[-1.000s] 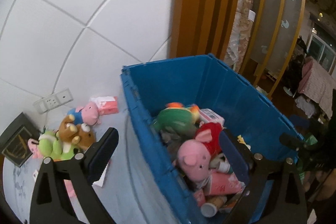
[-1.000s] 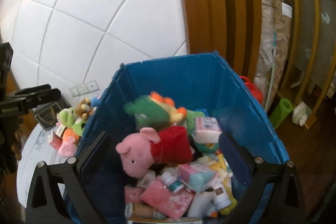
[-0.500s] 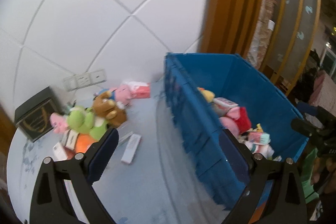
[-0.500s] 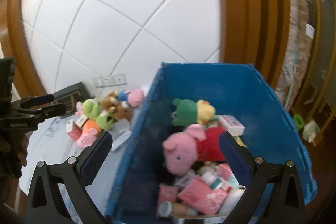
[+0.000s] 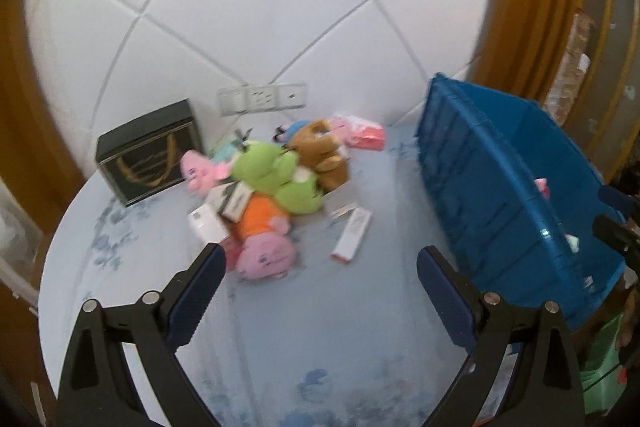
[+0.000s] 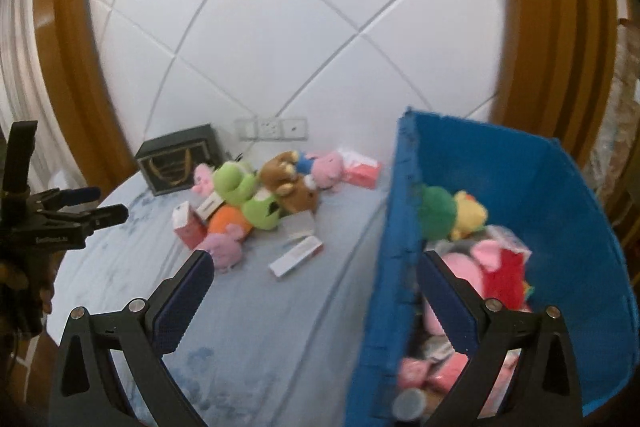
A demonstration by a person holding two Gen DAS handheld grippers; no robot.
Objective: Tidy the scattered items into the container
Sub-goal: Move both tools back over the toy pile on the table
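Soft even indoor light, faint shadows, motion blur throughout, strong fisheye bending and dark vignette at corners

Legible text: none you can read. Black box: gold emblem only. Left gripper: white lettering on its body, blurred beyond reading.

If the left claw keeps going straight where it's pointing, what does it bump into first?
Probably the long white box lying on the table, or the pink pig in orange just left of it. The open left claw points between them; depth is hard to judge.
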